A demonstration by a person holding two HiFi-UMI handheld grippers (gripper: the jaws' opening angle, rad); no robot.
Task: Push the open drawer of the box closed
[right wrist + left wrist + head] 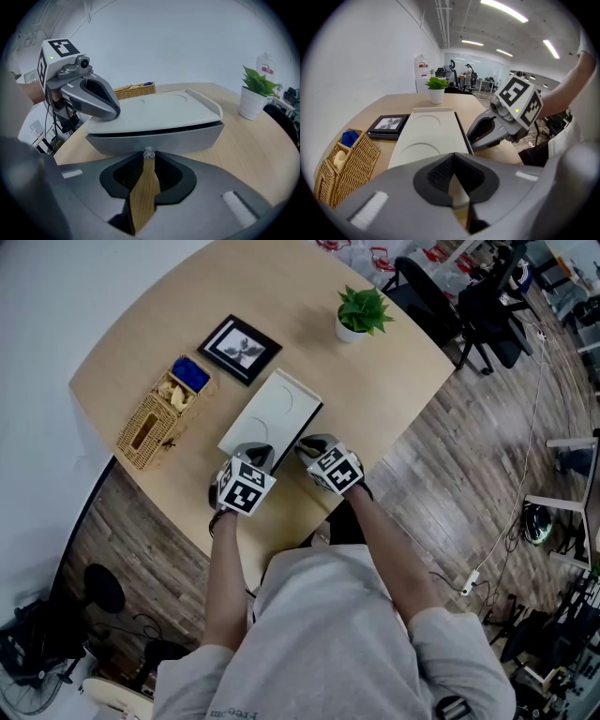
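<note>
A flat white box [270,412] lies in the middle of the wooden table [394,390]. In the right gripper view its grey drawer front [187,136] faces me under the lid, with a thin dark gap between them. A small shiny knob [149,153] sits on that front. My right gripper [148,160] is shut, its tips right at the knob. My left gripper [452,158] is also shut with nothing in it, hovering over the near left corner of the box top [429,136]. Both grippers sit side by side at the box's near end, left gripper [248,474] and right gripper [323,461].
A wicker basket [153,418] with a blue item stands left of the box. A black picture frame [240,349] lies behind it, and a potted plant [361,312] stands at the far right. The table edge runs close under my arms; office chairs [450,301] stand beyond.
</note>
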